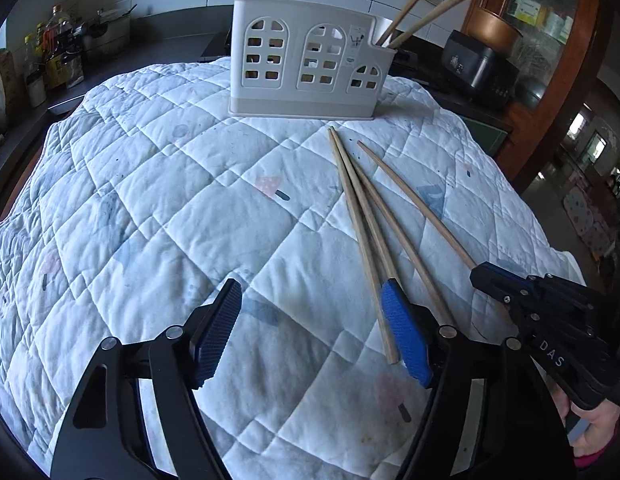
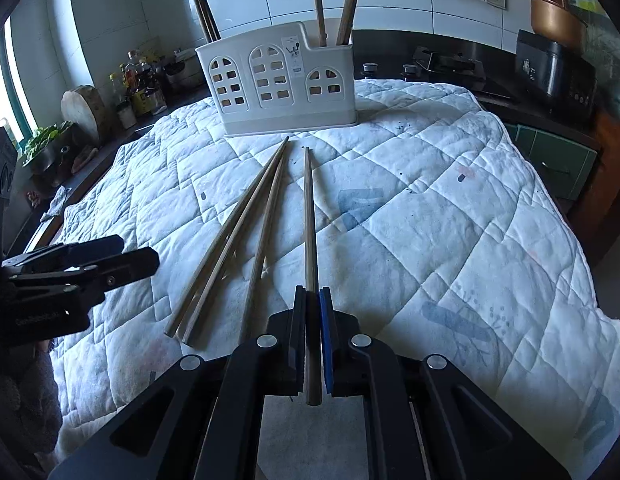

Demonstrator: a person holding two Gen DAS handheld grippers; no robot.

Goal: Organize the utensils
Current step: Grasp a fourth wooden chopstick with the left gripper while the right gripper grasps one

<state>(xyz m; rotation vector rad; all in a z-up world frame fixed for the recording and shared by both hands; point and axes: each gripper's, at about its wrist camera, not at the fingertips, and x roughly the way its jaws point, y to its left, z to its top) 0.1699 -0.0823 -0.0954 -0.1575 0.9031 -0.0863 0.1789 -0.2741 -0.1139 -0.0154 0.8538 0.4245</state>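
A white utensil holder (image 1: 306, 60) with arched cut-outs stands on the quilt at the far side; it also shows in the right wrist view (image 2: 282, 84). Chopsticks stand in its end compartments. Three loose wooden chopsticks (image 2: 230, 236) lie on the quilt in front of it, also in the left wrist view (image 1: 361, 224). My right gripper (image 2: 313, 300) is shut on a fourth chopstick (image 2: 308, 216), which lies low along the quilt; this gripper shows at right in the left wrist view (image 1: 475, 274). My left gripper (image 1: 310, 316) is open and empty, its right finger beside the loose chopsticks.
The white quilted cloth (image 1: 170, 200) covers the table. Bottles (image 1: 50, 52) and a chopping block (image 2: 84, 110) stand on the dark counter at left. A black rice cooker (image 1: 481, 68) and a stove (image 2: 449, 64) are at the back right.
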